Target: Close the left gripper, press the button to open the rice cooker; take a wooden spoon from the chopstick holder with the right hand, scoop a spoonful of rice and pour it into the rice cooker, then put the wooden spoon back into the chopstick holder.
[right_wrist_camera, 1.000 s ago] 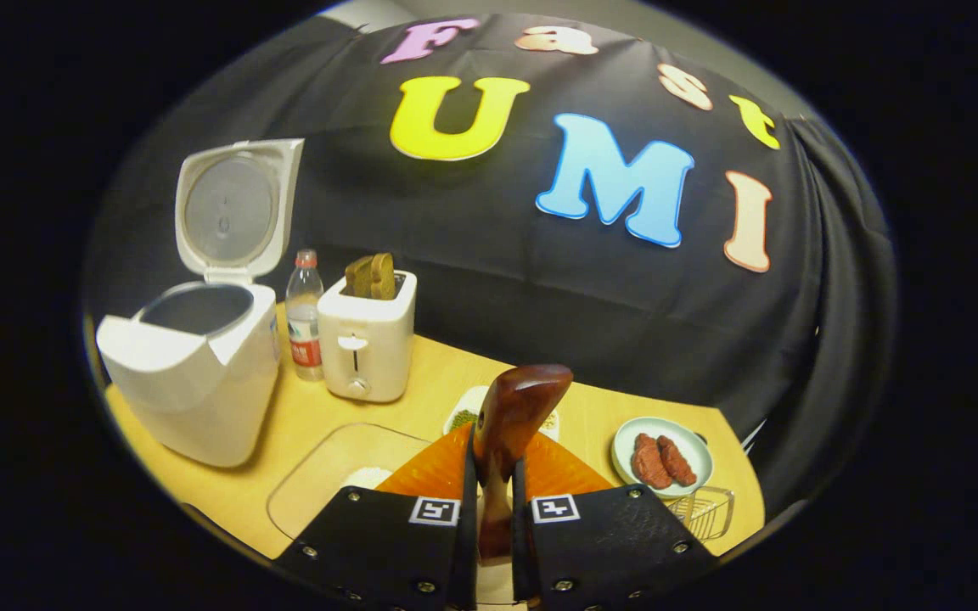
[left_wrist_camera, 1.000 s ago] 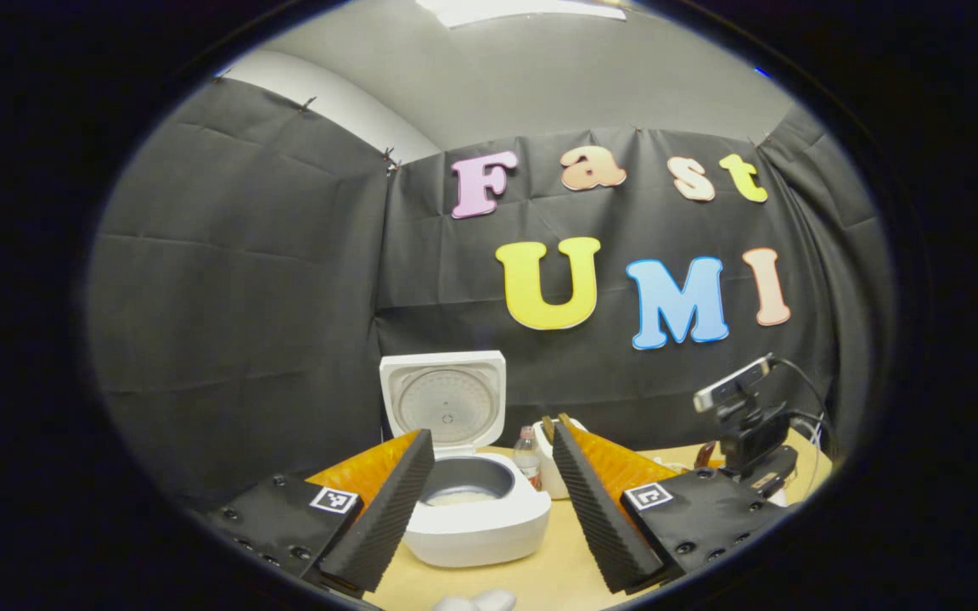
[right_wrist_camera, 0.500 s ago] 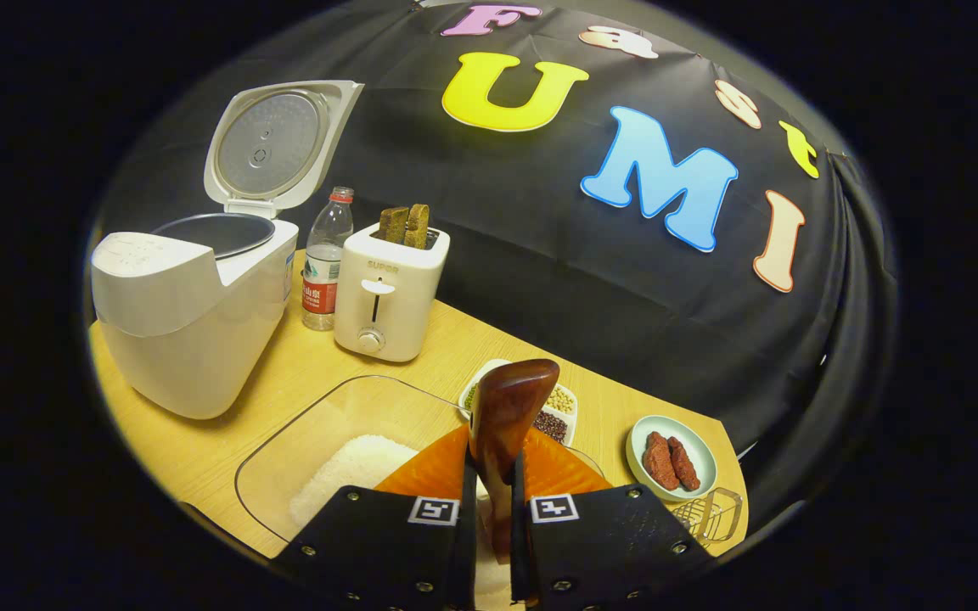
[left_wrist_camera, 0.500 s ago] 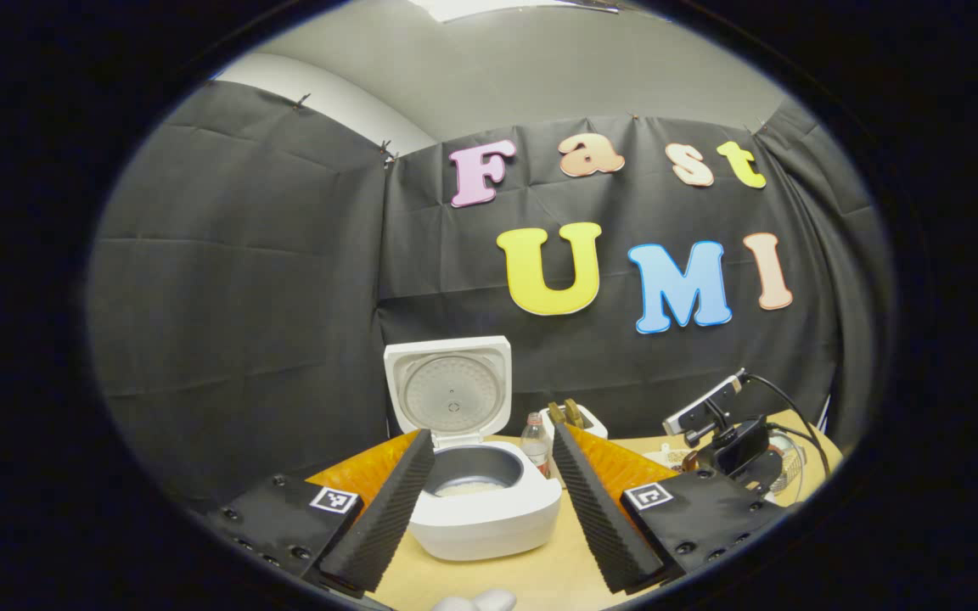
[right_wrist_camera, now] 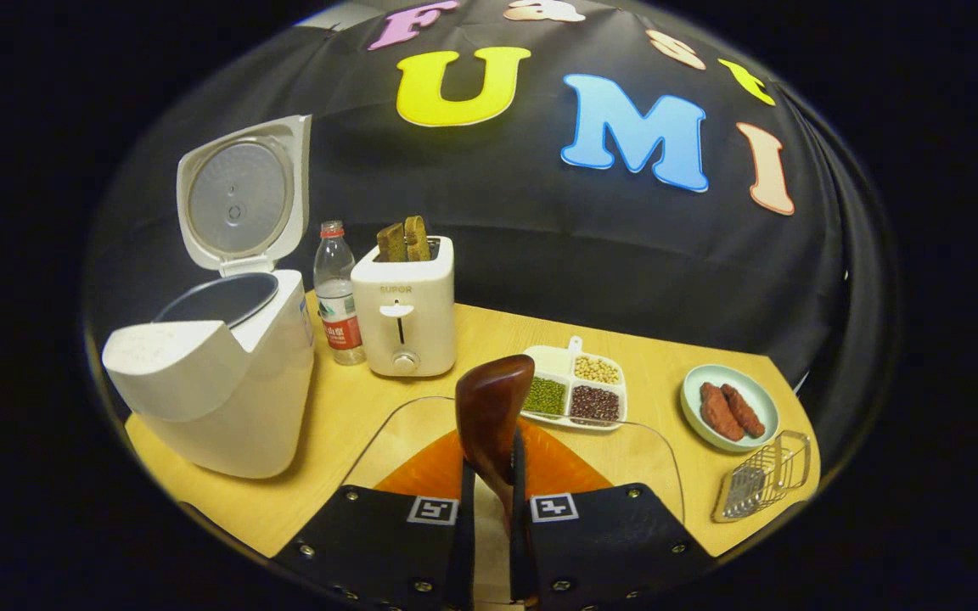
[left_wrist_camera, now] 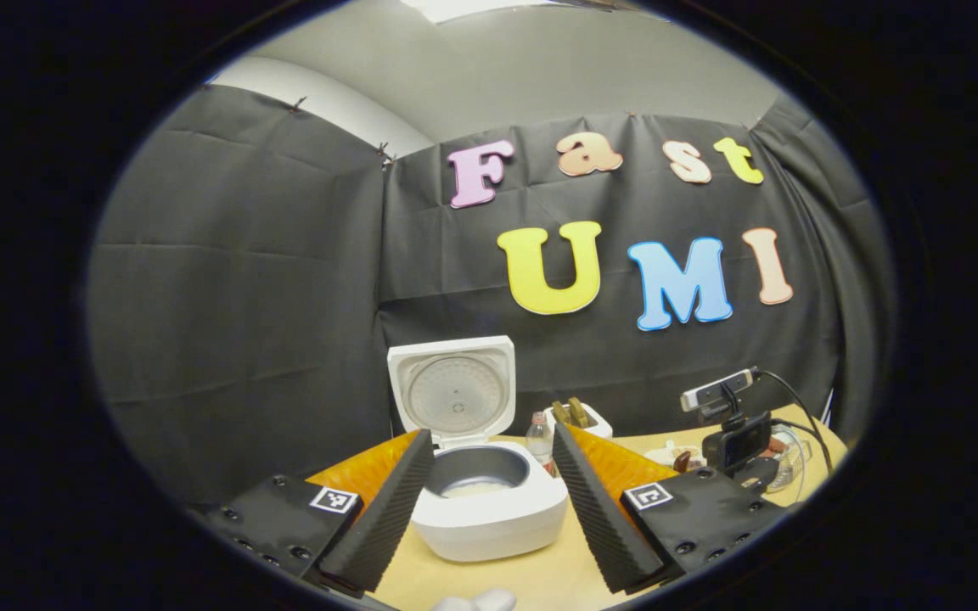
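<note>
Pale wooden tabletop is carrying everything, and nearest the camera the right gripper is pinching the glossy dark wooden spoon over a clear glass rice dish (rice hidden here). Scooping seems next, calling for a downward dip. Farther off, the left gripper is hanging with fingers spread before the smooth white rice cooker, lid standing up.

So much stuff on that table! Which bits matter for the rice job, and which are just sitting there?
For the job:
- rice cooker, lid open
- wooden spoon, clamped in the right hand-held gripper
- clear rice tray
- left hand-held gripper, open

Just lying about:
- water bottle
- toaster
- divided bean dish
- plate of sausages
- wire basket
</note>
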A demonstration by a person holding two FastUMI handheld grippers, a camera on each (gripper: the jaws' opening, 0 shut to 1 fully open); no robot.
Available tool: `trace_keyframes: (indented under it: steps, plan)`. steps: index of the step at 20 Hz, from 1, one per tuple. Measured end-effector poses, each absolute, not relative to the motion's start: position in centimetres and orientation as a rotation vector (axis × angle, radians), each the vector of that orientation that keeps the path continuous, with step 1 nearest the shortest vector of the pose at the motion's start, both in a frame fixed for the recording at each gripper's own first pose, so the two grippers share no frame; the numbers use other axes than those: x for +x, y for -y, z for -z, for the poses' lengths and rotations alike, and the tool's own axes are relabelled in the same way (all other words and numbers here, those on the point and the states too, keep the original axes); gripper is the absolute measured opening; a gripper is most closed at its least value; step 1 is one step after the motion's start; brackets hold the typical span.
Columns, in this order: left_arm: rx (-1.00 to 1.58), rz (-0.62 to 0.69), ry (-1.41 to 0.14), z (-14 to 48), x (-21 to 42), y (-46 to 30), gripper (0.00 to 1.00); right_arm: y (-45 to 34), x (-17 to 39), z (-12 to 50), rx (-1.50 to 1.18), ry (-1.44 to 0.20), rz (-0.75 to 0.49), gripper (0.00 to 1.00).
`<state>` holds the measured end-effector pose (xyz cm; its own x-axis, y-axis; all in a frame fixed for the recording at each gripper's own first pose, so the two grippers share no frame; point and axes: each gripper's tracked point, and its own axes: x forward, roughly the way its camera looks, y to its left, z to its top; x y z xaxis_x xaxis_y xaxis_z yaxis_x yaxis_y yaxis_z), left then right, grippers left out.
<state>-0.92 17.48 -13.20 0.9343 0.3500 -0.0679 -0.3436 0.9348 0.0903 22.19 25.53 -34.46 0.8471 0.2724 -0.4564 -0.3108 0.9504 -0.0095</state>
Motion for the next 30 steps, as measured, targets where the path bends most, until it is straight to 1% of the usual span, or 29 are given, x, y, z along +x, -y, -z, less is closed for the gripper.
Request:
trace_keyframes:
  steps: [5,8,11,12,17,24,25,26,27,28,30]
  plan:
    - [0.081,-0.359,-0.084,13.0,-1.1,-17.9,0.99,-26.5,22.0,34.3,0.186,-0.527,-0.331,0.17]
    - [0.082,-0.359,-0.086,13.1,-1.0,-18.1,0.99,-25.5,22.5,34.3,0.316,-0.547,-0.323,0.17]
    - [0.076,-0.360,-0.084,12.8,-0.8,-18.2,0.99,-23.9,23.2,34.9,0.538,-0.602,-0.290,0.17]
    - [0.075,-0.359,-0.083,12.8,-0.6,-18.2,0.99,-22.8,23.3,35.1,0.586,-0.606,-0.264,0.17]
    - [0.090,-0.351,-0.072,12.0,-0.4,-17.9,0.99,-20.7,23.4,36.0,0.794,-0.642,-0.245,0.17]
    - [0.108,-0.345,-0.066,11.4,-0.4,-17.9,0.99,-17.7,23.5,33.9,1.042,-0.585,-0.253,0.17]
    - [0.107,-0.341,-0.063,11.2,-0.3,-17.7,0.99,-17.3,23.7,33.5,1.056,-0.571,-0.252,0.16]
    - [0.110,-0.340,-0.061,11.1,-0.2,-17.7,0.96,-16.9,23.7,33.0,1.058,-0.559,-0.250,0.17]
    - [0.112,-0.339,-0.058,10.8,-0.1,-17.7,0.99,-16.6,23.7,32.4,1.062,-0.545,-0.254,0.17]
    - [0.113,-0.338,-0.054,10.8,-0.1,-17.6,0.96,-16.4,23.6,31.9,1.063,-0.540,-0.249,0.16]
    - [0.109,-0.334,-0.051,10.9,-0.1,-17.5,0.99,-16.1,23.6,30.8,1.083,-0.529,-0.252,0.16]
